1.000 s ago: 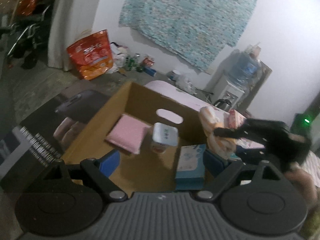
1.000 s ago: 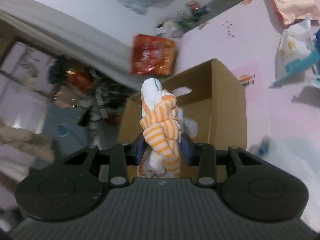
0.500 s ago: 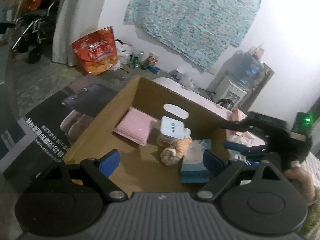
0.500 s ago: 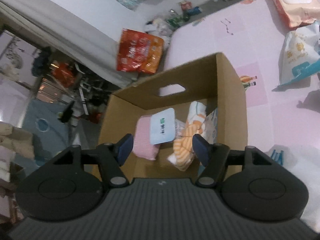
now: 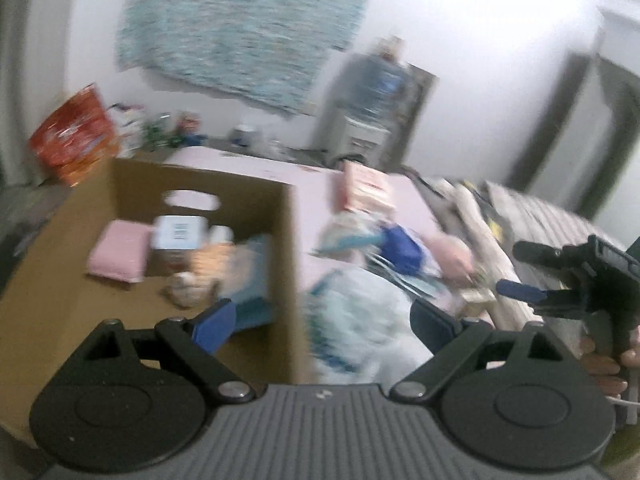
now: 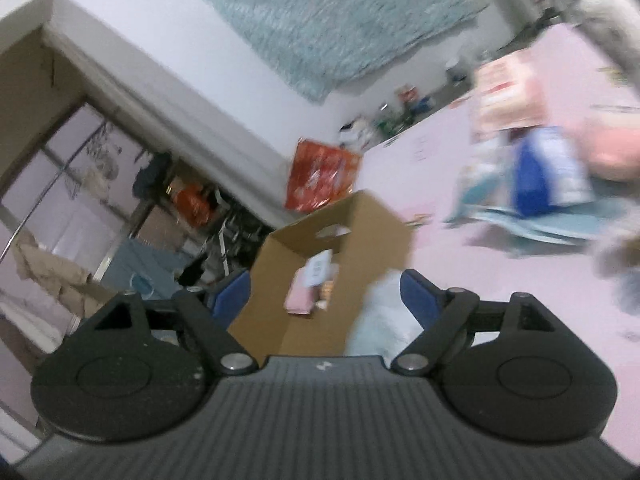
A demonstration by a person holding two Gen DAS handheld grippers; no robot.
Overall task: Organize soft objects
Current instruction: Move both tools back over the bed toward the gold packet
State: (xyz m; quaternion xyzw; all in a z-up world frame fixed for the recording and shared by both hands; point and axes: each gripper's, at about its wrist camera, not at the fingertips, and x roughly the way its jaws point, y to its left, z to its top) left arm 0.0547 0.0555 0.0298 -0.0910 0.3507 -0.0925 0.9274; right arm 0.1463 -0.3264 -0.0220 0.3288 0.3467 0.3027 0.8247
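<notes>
— What do we see, going left to right?

— The box (image 5: 288, 216) sits at the left edge of the pink mat (image 5: 304, 176). Inside it lie a pink pad (image 5: 118, 254), a white pack (image 5: 178, 232), the striped socks (image 5: 188, 292) and a blue pack (image 5: 256, 276) (all blurred).

— And our grippers?

— Our left gripper (image 5: 320, 318) is spread wide, empty, over the box's right wall. Our right gripper (image 6: 326, 294) gapes too, holding nothing, aimed at the box. More packs (image 5: 360, 240) lie to the right on the mat.
</notes>
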